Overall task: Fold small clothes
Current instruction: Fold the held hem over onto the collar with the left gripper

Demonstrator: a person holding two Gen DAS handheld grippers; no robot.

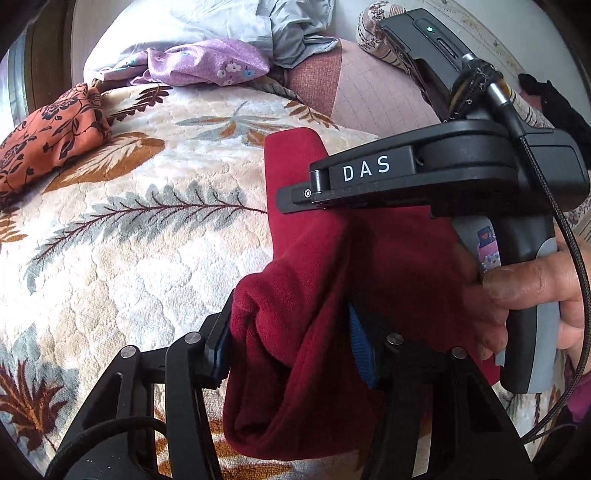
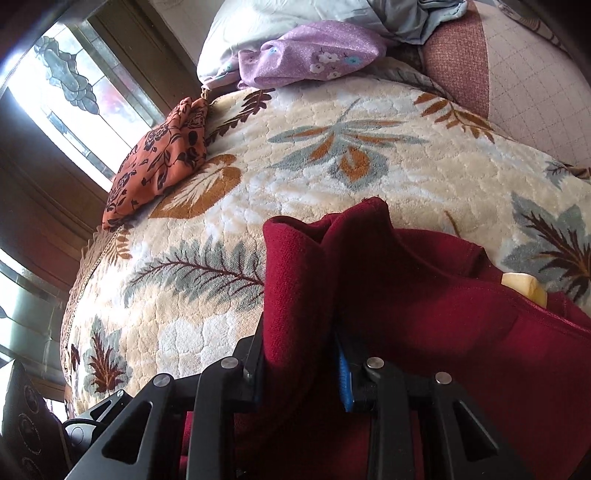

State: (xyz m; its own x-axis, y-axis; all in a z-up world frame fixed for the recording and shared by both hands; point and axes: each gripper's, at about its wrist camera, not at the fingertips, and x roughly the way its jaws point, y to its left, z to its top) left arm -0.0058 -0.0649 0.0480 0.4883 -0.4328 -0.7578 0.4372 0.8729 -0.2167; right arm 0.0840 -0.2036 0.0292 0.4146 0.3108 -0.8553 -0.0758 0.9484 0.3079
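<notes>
Left wrist view: the left gripper [image 1: 291, 343] is clenched on a bunched fold of the dark red garment [image 1: 310, 295], its blue pads [image 1: 360, 347] pressed into the fleece on both sides. At about two o'clock from it the right gripper [image 1: 424, 181], marked DAS, lies across the same garment, with a hand [image 1: 524, 295] wrapped round its grey handle. Right wrist view: the right gripper [image 2: 299, 373] grasps a raised fold of the dark red garment [image 2: 406, 295], cloth filling the gap between its pads. The garment spreads toward four o'clock over a cream blanket [image 2: 295, 177] patterned with leaves. At ten o'clock on the blanket lies an orange flowered cloth [image 2: 159, 162]; at twelve o'clock a lilac flowered cloth [image 2: 314, 55] rests against a pale blue pillow [image 2: 266, 26].
</notes>
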